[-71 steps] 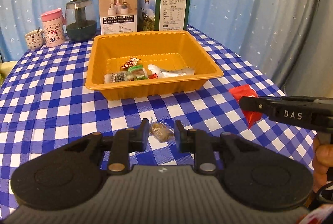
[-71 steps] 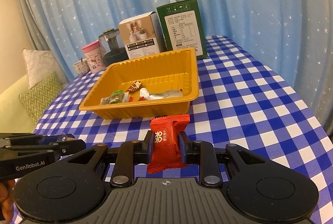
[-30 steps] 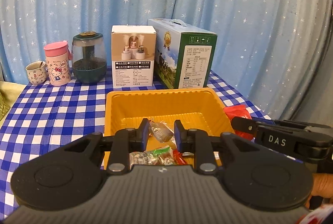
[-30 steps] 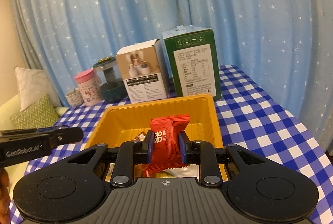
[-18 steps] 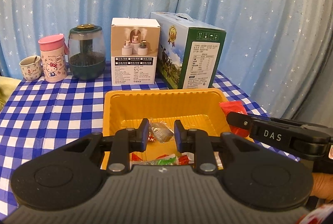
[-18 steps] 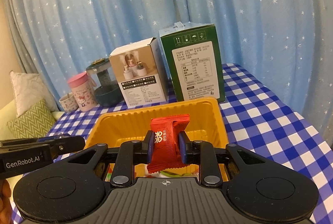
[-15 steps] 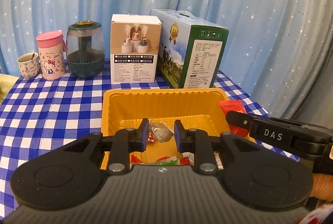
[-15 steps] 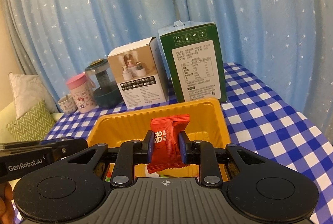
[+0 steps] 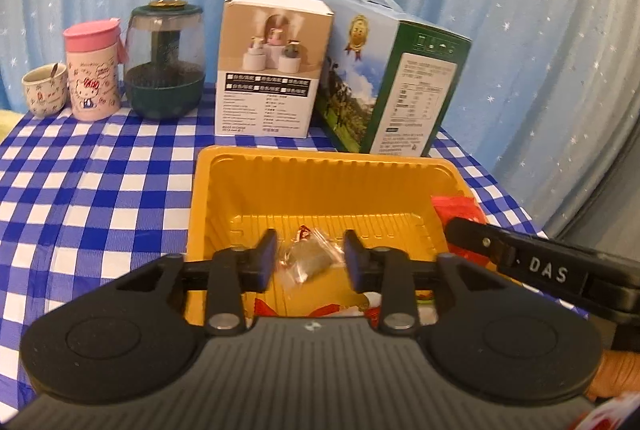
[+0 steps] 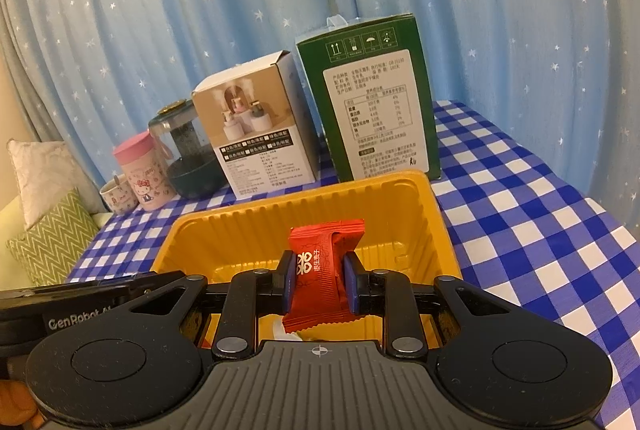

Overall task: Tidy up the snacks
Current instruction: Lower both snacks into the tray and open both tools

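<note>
The orange tray [image 9: 320, 186] sits on the checked table and shows in the right wrist view [image 10: 304, 226] too. My left gripper [image 9: 307, 260] hangs over the tray with its jaws spread; a small clear-wrapped snack [image 9: 308, 258] sits loose between them, touching neither pad. My right gripper [image 10: 318, 284] is shut on a red snack packet [image 10: 320, 270] above the tray; the packet also shows in the left wrist view [image 9: 456, 206]. Several wrapped snacks [image 9: 320, 310] lie on the tray floor.
Behind the tray stand a white box [image 9: 268, 66] and a green box [image 9: 392, 82]. At back left are a dark jar [image 9: 166, 58], a pink cup [image 9: 92, 70] and a small mug [image 9: 42, 90]. A cushion [image 10: 44, 234] lies beyond the table's left edge.
Both grippers carried their snacks from the table front to above the tray. The left jaws have just spread apart, freeing the clear-wrapped snack. The right gripper keeps its hold on the red packet.
</note>
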`<state>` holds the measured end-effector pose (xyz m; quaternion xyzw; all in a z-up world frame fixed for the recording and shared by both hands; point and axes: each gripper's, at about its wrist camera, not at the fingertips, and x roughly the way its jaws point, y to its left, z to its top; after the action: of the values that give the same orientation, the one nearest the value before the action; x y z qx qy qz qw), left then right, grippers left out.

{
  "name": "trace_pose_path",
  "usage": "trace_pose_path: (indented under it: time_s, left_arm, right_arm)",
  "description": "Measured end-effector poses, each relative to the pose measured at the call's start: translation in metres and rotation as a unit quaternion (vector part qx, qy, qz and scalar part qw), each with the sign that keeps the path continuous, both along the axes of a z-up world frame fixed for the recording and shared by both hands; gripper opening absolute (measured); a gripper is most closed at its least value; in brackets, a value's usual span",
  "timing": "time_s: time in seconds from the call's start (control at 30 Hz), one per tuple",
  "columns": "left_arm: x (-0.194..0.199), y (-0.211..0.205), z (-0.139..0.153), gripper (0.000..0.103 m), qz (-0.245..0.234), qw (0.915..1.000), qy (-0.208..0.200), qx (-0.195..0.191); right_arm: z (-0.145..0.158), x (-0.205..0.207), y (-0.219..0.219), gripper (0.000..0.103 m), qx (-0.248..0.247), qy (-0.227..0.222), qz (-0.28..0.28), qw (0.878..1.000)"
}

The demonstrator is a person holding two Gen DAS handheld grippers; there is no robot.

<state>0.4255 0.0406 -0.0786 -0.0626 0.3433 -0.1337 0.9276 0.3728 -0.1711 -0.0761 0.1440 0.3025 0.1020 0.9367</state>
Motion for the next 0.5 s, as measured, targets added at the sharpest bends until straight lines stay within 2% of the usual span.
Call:
trace_pose_path:
  time_s: [0.43, 0.47, 0.5]
  left_arm:
    - [-0.0019, 0.0106, 0.0003, 0.036, 0.004, 0.9999, 0.006, -0.015]
    - [-0.0017, 0.0102, 0.0000, 0.038, 0.004, 0.9999, 0.007, -0.015]
    - [-0.0015, 0.0096, -0.0004, 0.045, 0.004, 0.9999, 0.007, -0.014]
  right_arm:
    - [-0.0004, 0.0010, 0.0029, 0.026, 0.006, 0.004, -0.001, 1.000]
    - [-0.0003, 0.0011, 0.0029, 0.026, 0.005, 0.004, 0.000, 1.000]
    - [-0.0002, 0.0011, 0.0034, 0.026, 0.005, 0.004, 0.000, 1.000]
